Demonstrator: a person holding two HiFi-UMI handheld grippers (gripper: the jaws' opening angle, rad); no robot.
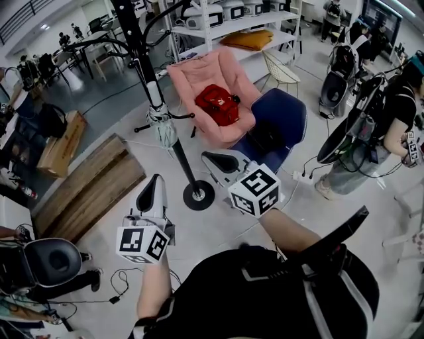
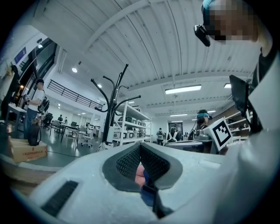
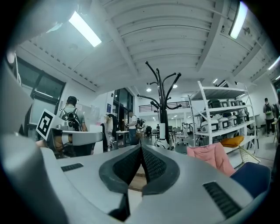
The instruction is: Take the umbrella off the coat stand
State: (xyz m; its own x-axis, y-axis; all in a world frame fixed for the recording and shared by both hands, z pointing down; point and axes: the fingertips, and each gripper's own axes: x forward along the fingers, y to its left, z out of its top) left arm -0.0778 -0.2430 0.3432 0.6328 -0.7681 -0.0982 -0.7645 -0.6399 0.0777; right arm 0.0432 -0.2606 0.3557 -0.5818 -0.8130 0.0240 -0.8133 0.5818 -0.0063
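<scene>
Busy workshop floor, approach stage I'd say: left gripper (image 1: 155, 180) and right gripper (image 1: 213, 159) both pinched shut on nothing, near the umbrella (image 1: 162, 124) hanging against the coat stand (image 1: 141, 49) pole above its base, so next one needs opening.

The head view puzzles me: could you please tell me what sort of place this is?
Probably an open-plan robotics lab or workshop: metal shelving stacked with white machines, work desks in the background, and another person wearing similar recording gear.
</scene>
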